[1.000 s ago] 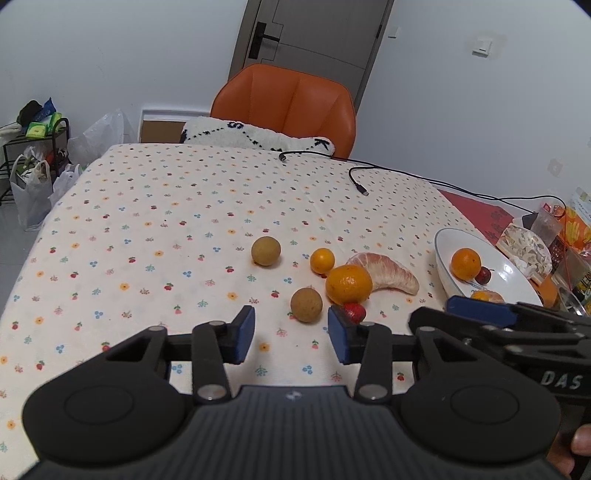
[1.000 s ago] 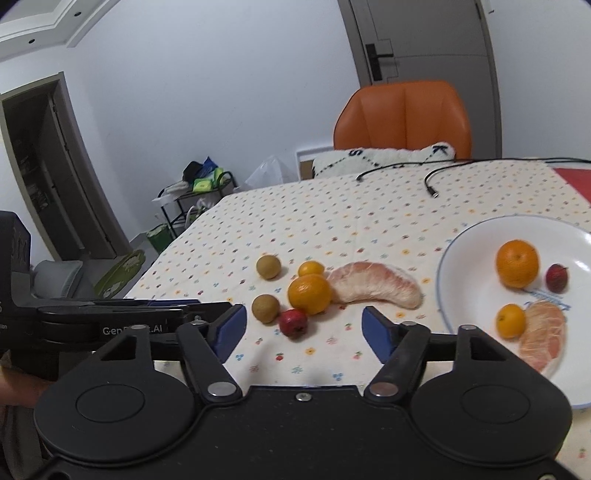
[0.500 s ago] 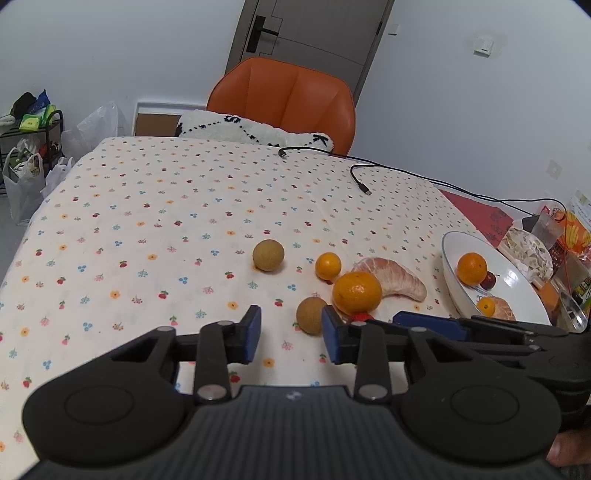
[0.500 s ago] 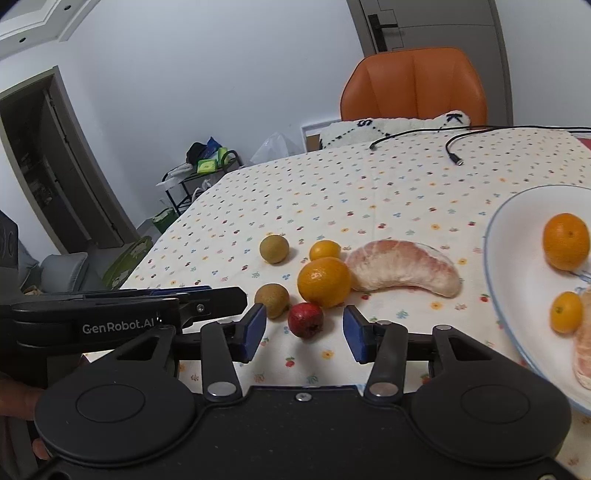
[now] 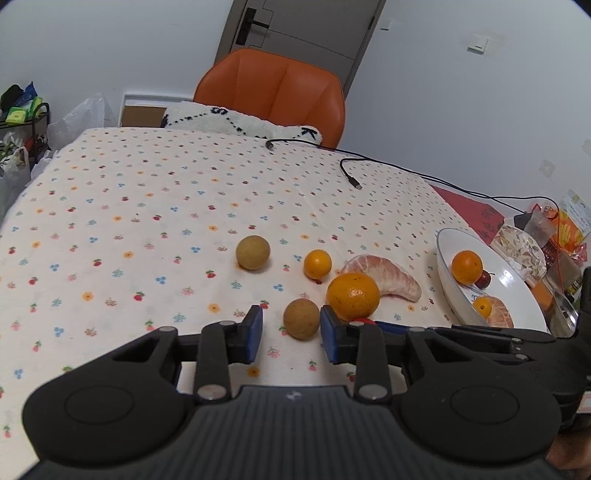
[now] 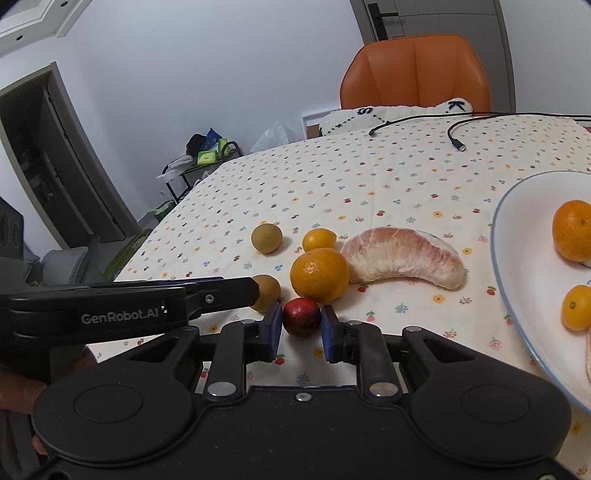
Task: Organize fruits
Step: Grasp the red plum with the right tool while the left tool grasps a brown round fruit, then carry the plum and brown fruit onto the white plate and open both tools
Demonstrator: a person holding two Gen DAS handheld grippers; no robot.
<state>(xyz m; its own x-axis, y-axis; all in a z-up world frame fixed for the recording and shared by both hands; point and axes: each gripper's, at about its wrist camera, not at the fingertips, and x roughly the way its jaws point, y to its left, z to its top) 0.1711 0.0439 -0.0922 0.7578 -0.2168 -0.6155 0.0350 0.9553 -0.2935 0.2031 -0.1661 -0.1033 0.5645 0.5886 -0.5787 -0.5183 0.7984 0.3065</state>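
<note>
Each black gripper [image 6: 301, 334] has 2 blue-padded fingers [image 6: 274, 330], silver screws and white "GenRobot.AI" lettering.

A lived-in home room is showing here: a surface wearing a flower-print tablecloth [image 5: 147, 206], an orange padded chair [image 5: 273, 88] standing behind it with a fluffy cushion [image 5: 236, 120], a grey interior door [image 5: 295, 26], charging cables [image 5: 388, 166] trailing across, and a cluttered wire rack [image 6: 199, 162] sitting by the wall.
</note>
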